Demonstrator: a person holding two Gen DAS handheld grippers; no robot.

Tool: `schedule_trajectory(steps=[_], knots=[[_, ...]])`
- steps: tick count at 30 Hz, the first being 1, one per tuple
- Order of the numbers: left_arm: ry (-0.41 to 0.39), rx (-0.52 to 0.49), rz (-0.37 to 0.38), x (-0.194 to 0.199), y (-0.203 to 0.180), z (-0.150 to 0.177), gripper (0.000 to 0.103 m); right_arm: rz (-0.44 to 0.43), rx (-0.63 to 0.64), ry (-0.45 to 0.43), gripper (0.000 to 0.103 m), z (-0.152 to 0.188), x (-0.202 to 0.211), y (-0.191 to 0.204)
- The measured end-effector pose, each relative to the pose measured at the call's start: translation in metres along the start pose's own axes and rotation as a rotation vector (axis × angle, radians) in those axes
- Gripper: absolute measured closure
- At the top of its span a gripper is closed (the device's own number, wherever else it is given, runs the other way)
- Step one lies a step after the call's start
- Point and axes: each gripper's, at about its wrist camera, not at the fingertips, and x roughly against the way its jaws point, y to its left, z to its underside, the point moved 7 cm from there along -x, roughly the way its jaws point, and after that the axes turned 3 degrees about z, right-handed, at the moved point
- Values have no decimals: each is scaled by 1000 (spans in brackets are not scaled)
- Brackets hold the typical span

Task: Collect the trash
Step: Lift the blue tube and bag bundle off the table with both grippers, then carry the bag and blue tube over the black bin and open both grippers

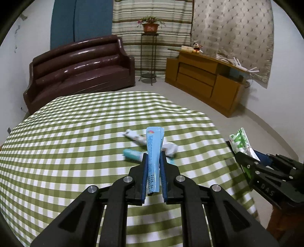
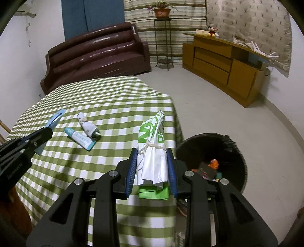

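Each hand already has a piece of trash, left tongs (image 1: 154,157) pinching a slim light-blue foil sachet (image 1: 154,150) and right tongs (image 2: 152,158) clamping a tied green-and-white plastic bag bundle (image 2: 152,150) beside the tabletop's (image 2: 106,95) right edge, probably heading for the black round bin (image 2: 233,150) on the floor to the right.

White walls and a pale grey floor (image 2: 218,106) enclose the room. At ten o'clock stands a dark brown sofa (image 1: 79,70) before a blue panel (image 1: 79,20). At twelve, a striped curtain (image 1: 152,11) hangs behind a potted plant (image 1: 150,25) on a thin metal stand (image 1: 149,57). At two o'clock sits a wooden cabinet (image 1: 205,81), possibly with papers on top.
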Motion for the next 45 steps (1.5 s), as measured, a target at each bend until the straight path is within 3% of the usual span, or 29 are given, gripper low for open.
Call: schedule_trajectory(steps=[26, 45], knots=[[-8, -141, 132, -34, -138, -15, 90, 156, -116, -56, 74, 12, 22, -110], [35, -197, 137, -77, -174, -12, 90, 159, -171, -30, 74, 16, -2, -138]])
